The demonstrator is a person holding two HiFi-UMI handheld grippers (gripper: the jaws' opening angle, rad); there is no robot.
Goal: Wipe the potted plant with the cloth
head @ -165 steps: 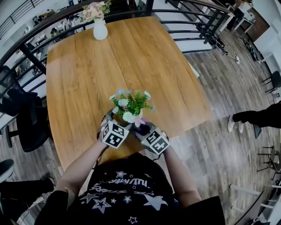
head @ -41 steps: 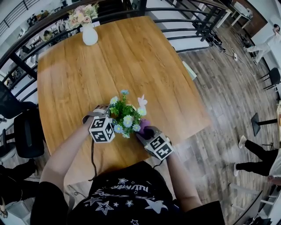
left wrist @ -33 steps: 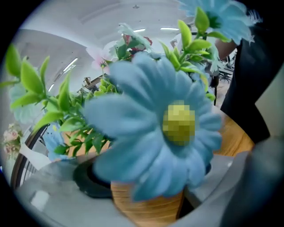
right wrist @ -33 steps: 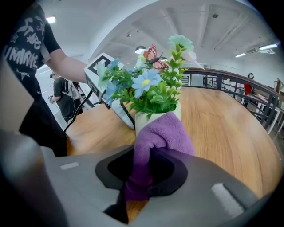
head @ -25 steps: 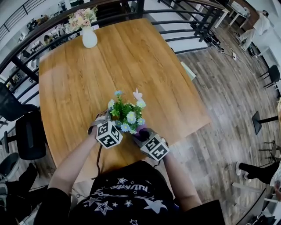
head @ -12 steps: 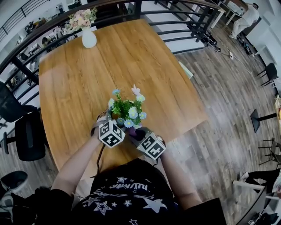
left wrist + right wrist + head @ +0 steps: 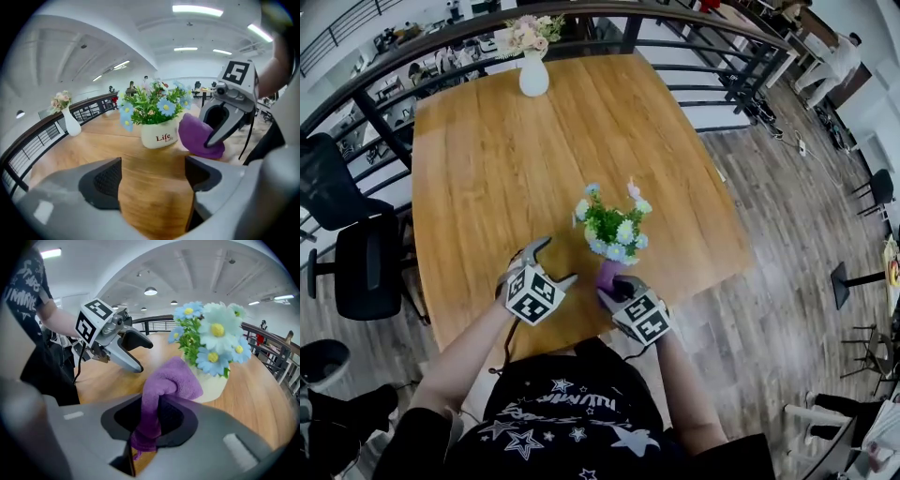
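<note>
The potted plant (image 7: pixel 614 228), green leaves with blue and white flowers in a white pot (image 7: pixel 159 134) marked "Life", stands on the wooden table (image 7: pixel 487 159) near its front edge. My left gripper (image 7: pixel 560 260) is open and empty, a little to the plant's left, with bare tabletop between its jaws (image 7: pixel 152 176). My right gripper (image 7: pixel 612 287) is shut on a purple cloth (image 7: pixel 164 387). The cloth's bunched end lies against the pot's near side (image 7: pixel 213 384). In the left gripper view the cloth (image 7: pixel 200 136) hangs from the right gripper (image 7: pixel 224 123) just right of the pot.
A white vase of pink flowers (image 7: pixel 533 71) stands at the table's far edge. A black railing (image 7: pixel 694 42) runs round the back and right. A black chair (image 7: pixel 361 272) is at the left. The table's front edge (image 7: pixel 581 323) is right under my grippers.
My left gripper has drawn away to the left of the pot and rolled, now clear of it. The right gripper keeps the cloth at the pot.
</note>
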